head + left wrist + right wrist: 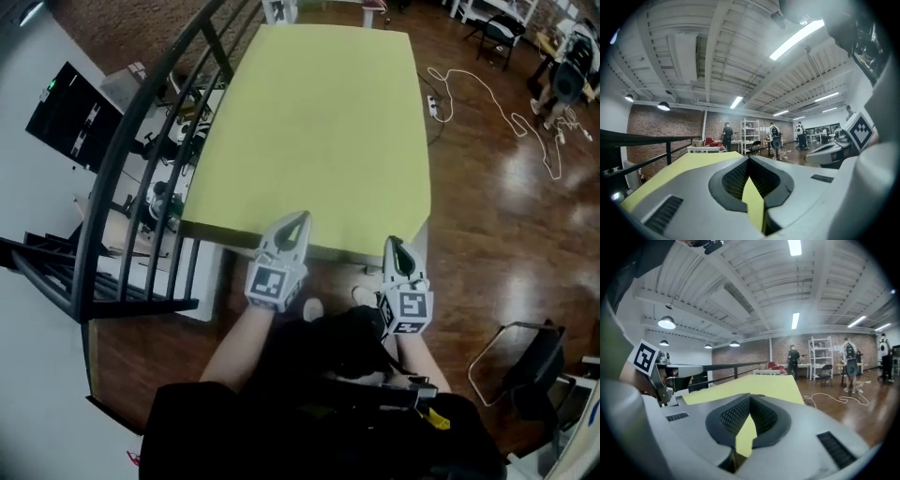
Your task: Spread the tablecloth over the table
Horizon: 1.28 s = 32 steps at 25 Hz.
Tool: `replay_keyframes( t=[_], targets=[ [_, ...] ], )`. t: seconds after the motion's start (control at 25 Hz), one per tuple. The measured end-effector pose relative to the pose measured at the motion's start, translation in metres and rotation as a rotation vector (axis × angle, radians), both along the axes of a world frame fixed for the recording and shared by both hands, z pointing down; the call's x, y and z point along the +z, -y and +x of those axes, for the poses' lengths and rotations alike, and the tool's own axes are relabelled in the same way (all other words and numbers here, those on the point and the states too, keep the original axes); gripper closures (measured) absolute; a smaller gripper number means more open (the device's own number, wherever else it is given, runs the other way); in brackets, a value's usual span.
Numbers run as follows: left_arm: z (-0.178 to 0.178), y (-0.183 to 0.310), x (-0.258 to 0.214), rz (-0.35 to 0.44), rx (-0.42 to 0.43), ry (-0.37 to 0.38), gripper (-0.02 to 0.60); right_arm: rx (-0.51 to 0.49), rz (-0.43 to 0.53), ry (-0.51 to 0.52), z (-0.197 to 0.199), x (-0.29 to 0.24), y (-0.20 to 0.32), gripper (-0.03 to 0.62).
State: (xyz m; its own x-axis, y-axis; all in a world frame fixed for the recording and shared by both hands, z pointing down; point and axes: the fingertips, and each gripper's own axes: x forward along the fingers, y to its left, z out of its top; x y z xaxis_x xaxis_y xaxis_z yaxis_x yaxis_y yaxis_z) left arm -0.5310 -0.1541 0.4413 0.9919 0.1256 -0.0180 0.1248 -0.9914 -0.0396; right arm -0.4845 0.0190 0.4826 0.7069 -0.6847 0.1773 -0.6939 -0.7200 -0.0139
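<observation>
The yellow-green tablecloth [319, 122] lies flat over the table [342, 251], reaching from the far end to the near edge and covering almost all of the top. Only a thin strip of the table shows under the near hem.

The left tool [298, 217] and the right tool [393, 242] are both at that near hem, the left one near the middle-left and the right one close to the near right corner. Each gripper view shows the jaws pressed together, with a narrow fold of yellow cloth pinched between the pads. Both tools therefore have hold of the near edge.

The cloth looks thin, light and limp. It should follow any pull without resistance, but it will probably sag between the two grips and may wrinkle or slide across the top if one side is drawn harder than the other. The hem is the sensible place to hold it, with the grips well apart and near the corners, so that it can be drawn taut and kept square. It does not look fragile, so a firm pinch should do no harm.

The job looks close to done, with the near overhang left to settle.
</observation>
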Motion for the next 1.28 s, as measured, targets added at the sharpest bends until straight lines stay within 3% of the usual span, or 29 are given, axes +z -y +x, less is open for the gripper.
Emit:
replay_keyframes(
  t=[0.28, 0.44, 0.6, 0.72, 0.84, 1.04, 1.28],
  targets=[
    [0.017, -0.025, 0.017, 0.001, 0.115, 0.024, 0.584, 0.149, -0.096, 0.062, -0.004, 0.048, -0.035, 0.588],
    [0.03, -0.054, 0.048, 0.026, 0.196, 0.107, 0.584, 0.198, -0.162, 0.145, 0.0, 0.086, -0.056, 0.586],
    [0.048, -0.07, 0.084, 0.041, 0.229, 0.238, 0.584, 0.251, -0.163, 0.264, 0.021, 0.126, -0.076, 0.571],
    [0.058, -0.072, 0.114, 0.068, 0.219, 0.33, 0.583, 0.238, -0.161, 0.389, 0.029, 0.156, -0.081, 0.489],
    [0.06, -0.082, 0.139, 0.109, 0.237, 0.4, 0.577, 0.195, -0.241, 0.443, 0.028, 0.179, -0.084, 0.404],
    [0.064, -0.102, 0.164, 0.142, 0.29, 0.463, 0.566, 0.171, -0.406, 0.413, 0.029, 0.203, -0.085, 0.401],
    [0.076, -0.124, 0.181, 0.175, 0.344, 0.515, 0.565, 0.142, -0.493, 0.402, 0.036, 0.21, -0.08, 0.41]
  ],
)
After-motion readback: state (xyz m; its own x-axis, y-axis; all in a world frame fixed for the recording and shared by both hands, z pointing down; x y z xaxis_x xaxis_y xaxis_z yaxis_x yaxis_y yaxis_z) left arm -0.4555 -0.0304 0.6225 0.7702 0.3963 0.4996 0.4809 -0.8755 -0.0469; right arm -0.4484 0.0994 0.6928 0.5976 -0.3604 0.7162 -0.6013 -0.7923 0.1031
